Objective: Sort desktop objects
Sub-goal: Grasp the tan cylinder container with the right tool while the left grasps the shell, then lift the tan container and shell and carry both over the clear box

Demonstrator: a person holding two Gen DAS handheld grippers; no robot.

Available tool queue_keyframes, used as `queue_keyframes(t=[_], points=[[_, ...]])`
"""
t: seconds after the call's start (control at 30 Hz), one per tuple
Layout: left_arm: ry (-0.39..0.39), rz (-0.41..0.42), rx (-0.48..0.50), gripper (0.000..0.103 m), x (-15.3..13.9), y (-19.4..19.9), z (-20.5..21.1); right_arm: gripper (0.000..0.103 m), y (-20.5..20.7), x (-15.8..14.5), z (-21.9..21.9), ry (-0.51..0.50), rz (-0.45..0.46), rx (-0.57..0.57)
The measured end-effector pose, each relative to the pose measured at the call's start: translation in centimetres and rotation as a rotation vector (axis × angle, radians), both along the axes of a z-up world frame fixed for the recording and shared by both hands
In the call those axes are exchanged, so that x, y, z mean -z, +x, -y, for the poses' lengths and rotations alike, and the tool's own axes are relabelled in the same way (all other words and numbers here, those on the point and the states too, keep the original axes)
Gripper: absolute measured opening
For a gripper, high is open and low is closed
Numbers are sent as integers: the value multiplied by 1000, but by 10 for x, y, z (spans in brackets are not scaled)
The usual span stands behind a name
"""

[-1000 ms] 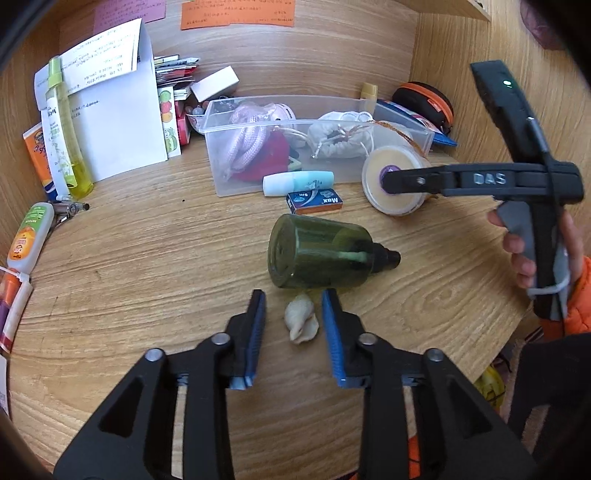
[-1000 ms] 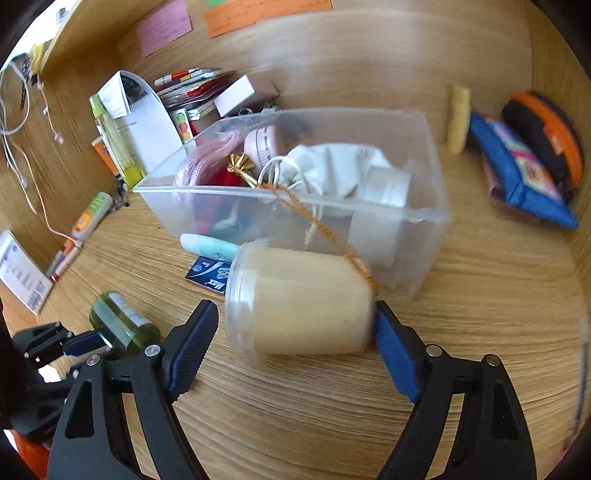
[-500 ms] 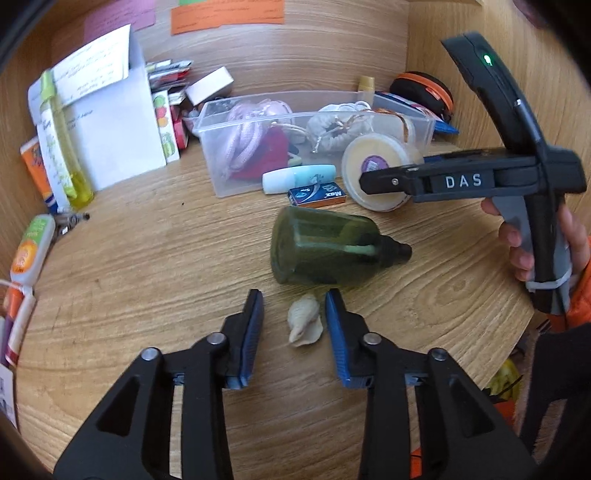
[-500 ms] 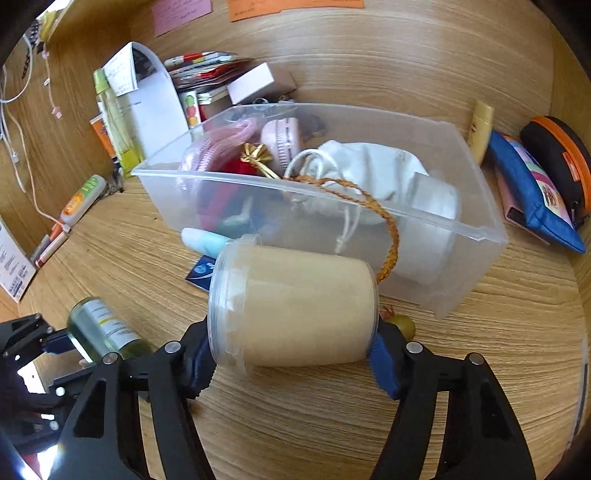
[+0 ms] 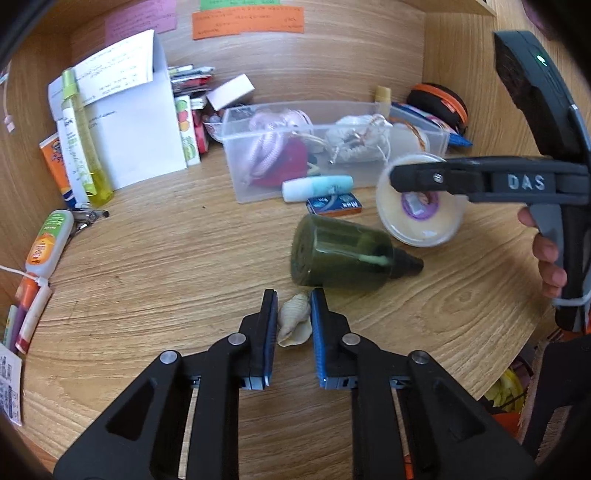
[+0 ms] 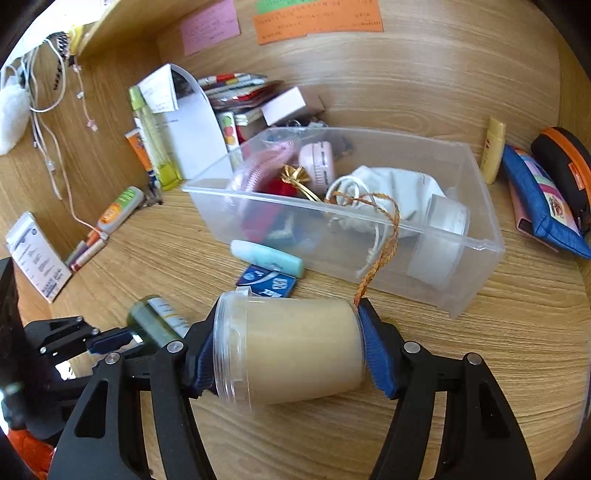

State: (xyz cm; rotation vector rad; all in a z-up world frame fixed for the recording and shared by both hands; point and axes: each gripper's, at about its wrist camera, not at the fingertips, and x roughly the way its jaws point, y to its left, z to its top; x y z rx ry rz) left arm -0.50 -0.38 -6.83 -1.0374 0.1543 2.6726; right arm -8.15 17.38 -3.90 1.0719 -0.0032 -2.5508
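Closed now, left hand-held gripper [image 5: 293, 321] pinches ridged cream seashell [image 5: 294, 324] on woodgrain desk [image 5: 147, 266].

Your right gripper's [image 6: 286, 354] pads hide both ends of the cream jar [image 6: 291, 350], so you can't read its lid. The writing on the orange note [image 5: 247, 20] and pink note [image 6: 210, 27] is too blurred to read. The clear bin's [image 6: 476, 243] frosted wall veils the things heaped inside. Your right hand [image 5: 546, 251] is cut off by the frame's edge.
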Motion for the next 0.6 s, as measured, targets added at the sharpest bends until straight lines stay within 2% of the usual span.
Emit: queue_keyframes(t=[0.6], points=[[67, -91, -31, 17, -38, -10, 14, 63, 29, -41, 0, -21, -103, -30]])
